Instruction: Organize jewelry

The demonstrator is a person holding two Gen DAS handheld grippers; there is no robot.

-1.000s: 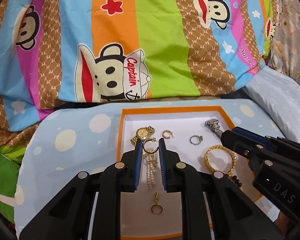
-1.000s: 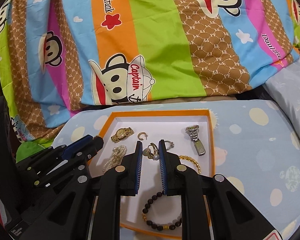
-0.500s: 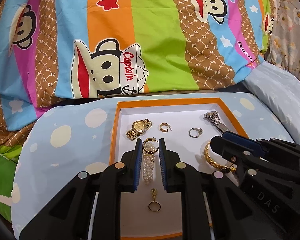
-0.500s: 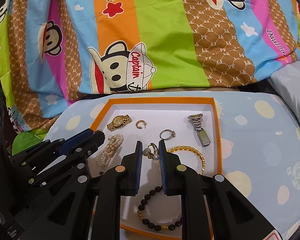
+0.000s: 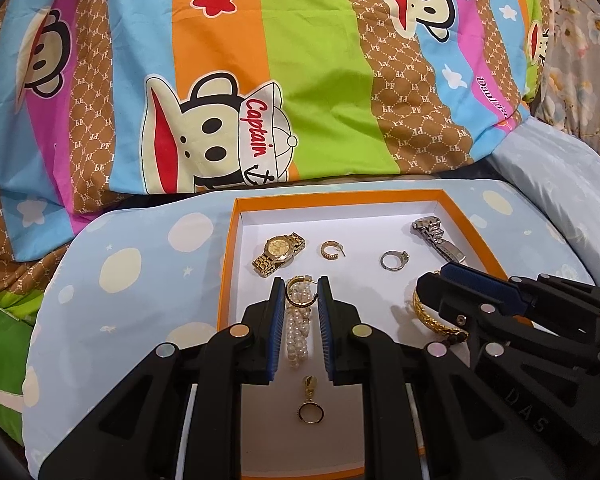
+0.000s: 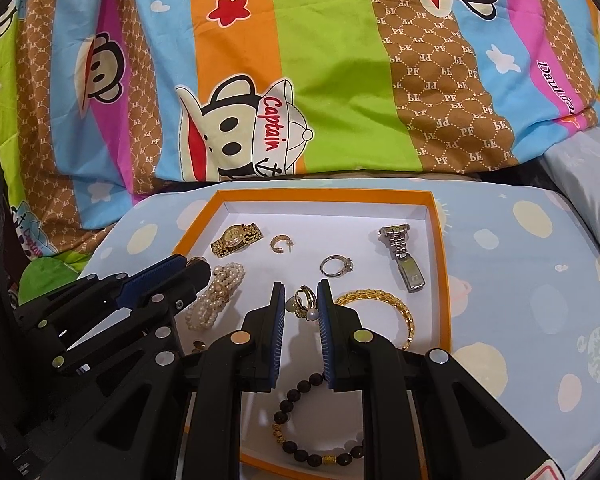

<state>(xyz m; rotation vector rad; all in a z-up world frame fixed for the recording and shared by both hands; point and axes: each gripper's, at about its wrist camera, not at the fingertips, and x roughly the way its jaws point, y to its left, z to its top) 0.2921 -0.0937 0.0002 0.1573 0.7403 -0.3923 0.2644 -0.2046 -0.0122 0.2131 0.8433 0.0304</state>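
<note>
Gold and pearl fill the left wrist view: the left gripper (image 5: 299, 286) holds a gold hoop earring (image 5: 301, 290) between its blue pads, clenched on it above the pearl bracelet (image 5: 298, 332). Compared with one second ago, this gripper has drawn back toward the near side of the orange tray (image 5: 225, 280); the gold watch (image 5: 278, 254) and small hoop (image 5: 331, 249) now lie clear ahead of the fingertips. The hoop has travelled with the jaws, so the grasp appears secure. A charm ring (image 5: 310, 412) lies below.

In the right wrist view, the right gripper (image 6: 300, 300) is clamped on a pearl-set ring cluster (image 6: 306, 303), which sits against the right pad. This gripper has also retreated: the silver ring (image 6: 335, 266) and silver watch (image 6: 403, 256) now stand farther ahead. The gold chain bracelet (image 6: 384, 308) lies just beside; the bead bracelet (image 6: 316, 424) lies nearer the camera.

Judgement: both items are lifted; placement by type is next.
</note>
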